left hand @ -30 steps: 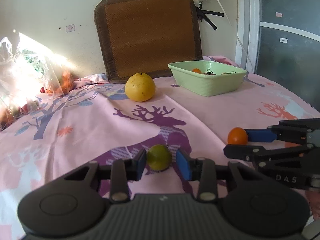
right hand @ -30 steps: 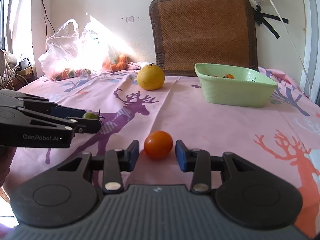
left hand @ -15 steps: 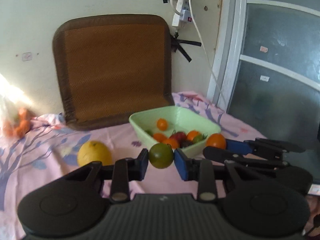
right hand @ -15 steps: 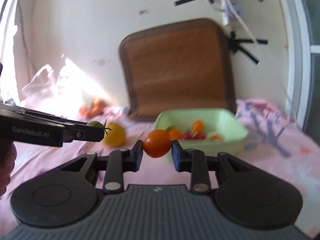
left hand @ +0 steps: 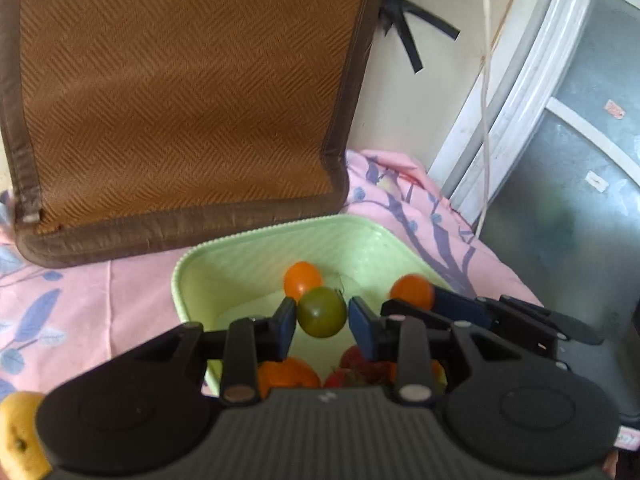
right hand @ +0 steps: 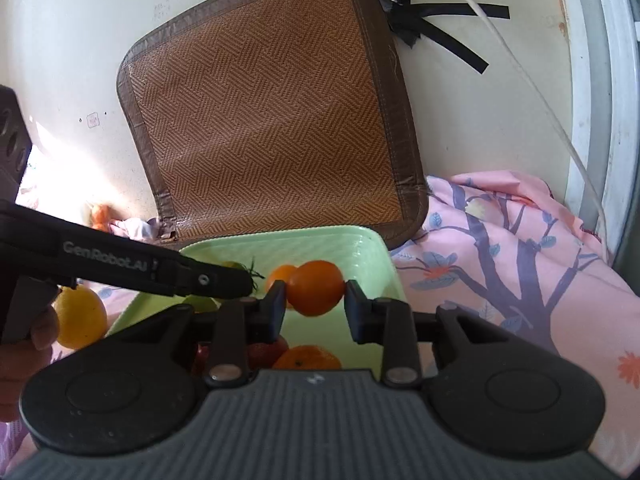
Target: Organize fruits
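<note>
My left gripper [left hand: 322, 320] hangs over the pale green bowl [left hand: 256, 232] with a green tomato [left hand: 321, 312] between its blue pads; its jaws are opening, though the tomato still sits between them. Just to its right, my right gripper [right hand: 316, 306] holds an orange tomato [right hand: 316, 288] over the same bowl [right hand: 280, 236], and its jaws are easing open too. In the left wrist view the right gripper [left hand: 420, 304] reaches in from the right. In the right wrist view the left gripper [right hand: 224, 280] comes in from the left. Several orange and red tomatoes [left hand: 303, 280] lie in the bowl.
A brown woven mat [left hand: 180, 100] leans on the wall right behind the bowl. A big yellow citrus [right hand: 80, 316] sits left of the bowl on the pink patterned cloth [right hand: 500, 260]. A white cord [left hand: 486, 120] hangs by the door frame at right. A hand [right hand: 24, 360] grips the left tool.
Both grippers closed on their tomatoes, lifted them off the cloth and carried them forward to above the green bowl. The bowl and mat now fill the views.
</note>
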